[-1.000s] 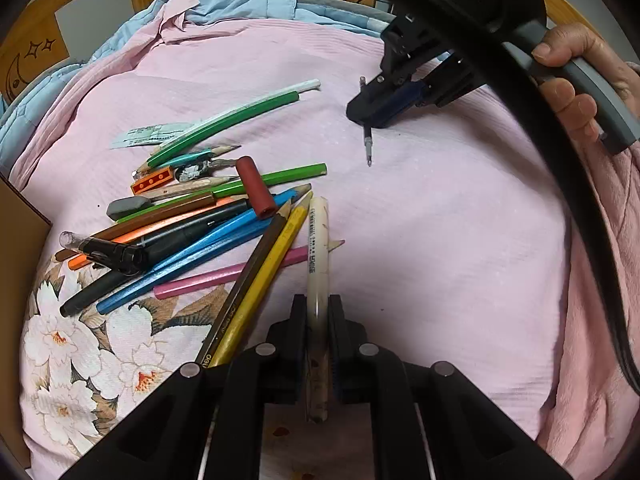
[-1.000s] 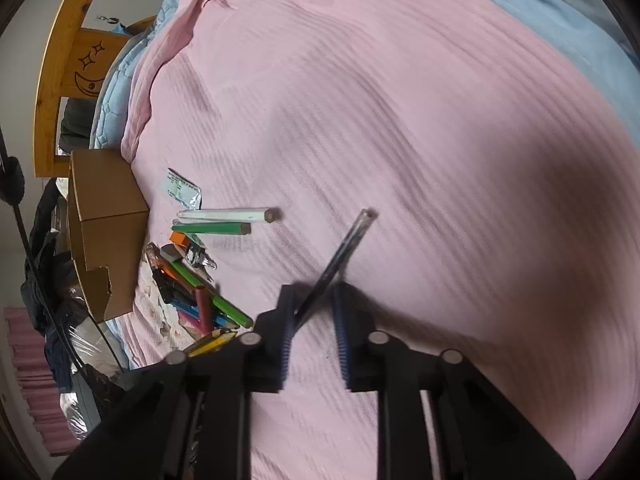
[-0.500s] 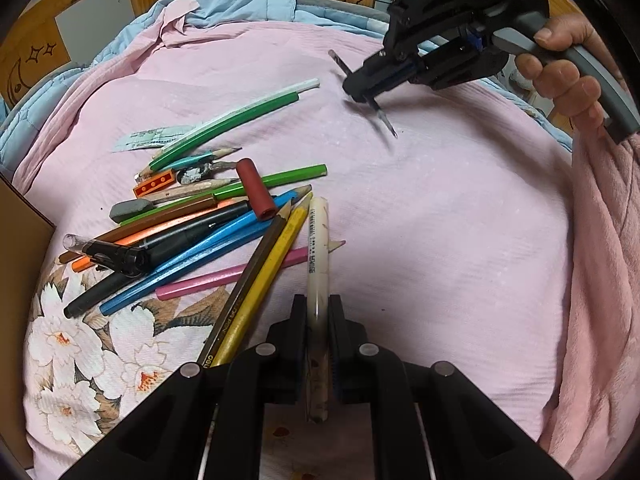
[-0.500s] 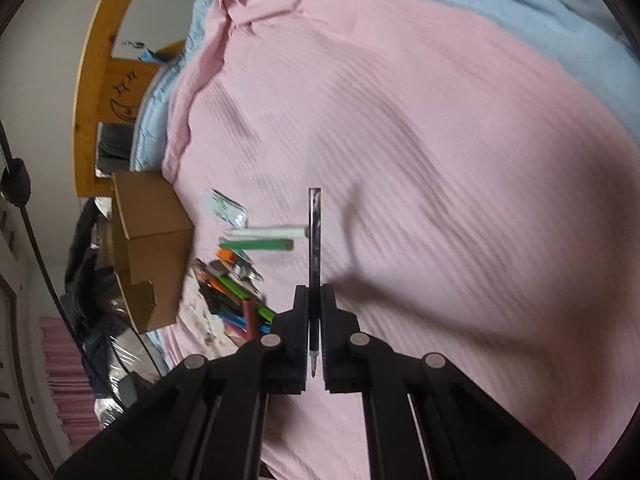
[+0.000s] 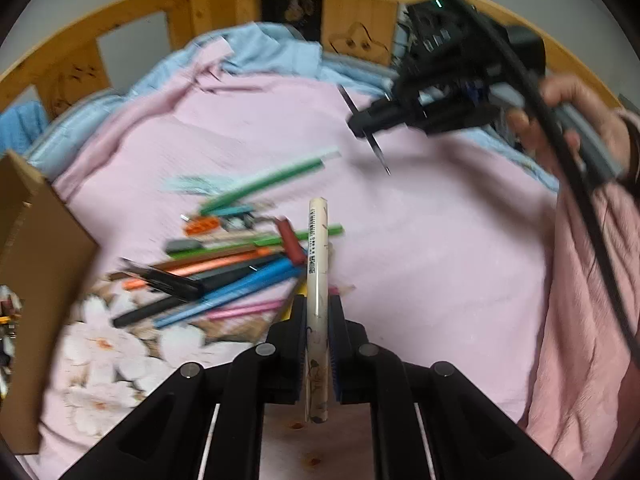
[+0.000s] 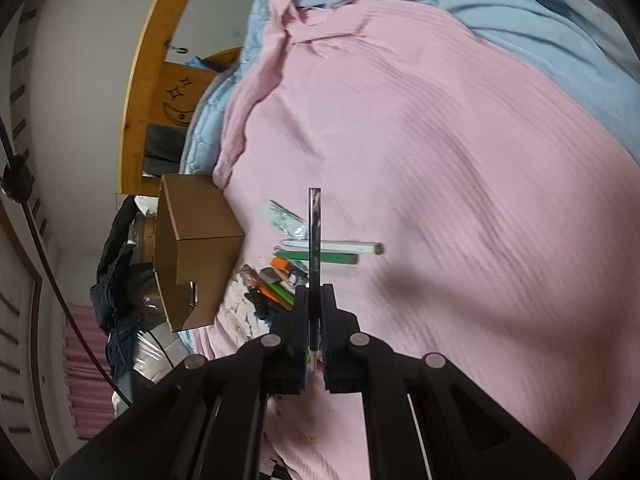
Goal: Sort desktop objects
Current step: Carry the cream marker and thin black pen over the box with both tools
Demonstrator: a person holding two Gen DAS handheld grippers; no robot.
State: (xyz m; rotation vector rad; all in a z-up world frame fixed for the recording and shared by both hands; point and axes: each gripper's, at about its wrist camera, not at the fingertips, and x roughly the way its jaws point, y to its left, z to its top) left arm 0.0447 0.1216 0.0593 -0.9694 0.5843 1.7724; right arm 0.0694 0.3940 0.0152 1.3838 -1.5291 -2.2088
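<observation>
My left gripper is shut on a cream-white pen that sticks forward, lifted above a pile of pens and pencils on the pink bedspread. My right gripper is shut on a thin dark pen refill that points straight ahead. In the left wrist view that right gripper hangs at the upper right over the bedspread, held by a hand, with the refill slanting down from it. The pile lies below the refill in the right wrist view.
A brown cardboard box stands at the left edge of the bed, next to the pile. A wooden bed frame runs along the back. Blue bedding lies at the far end. A black cable crosses the right side.
My right gripper closed on the refill and raised it off the bedspread. My left gripper lifted the cream-white pen off the pile and tilted upward.
</observation>
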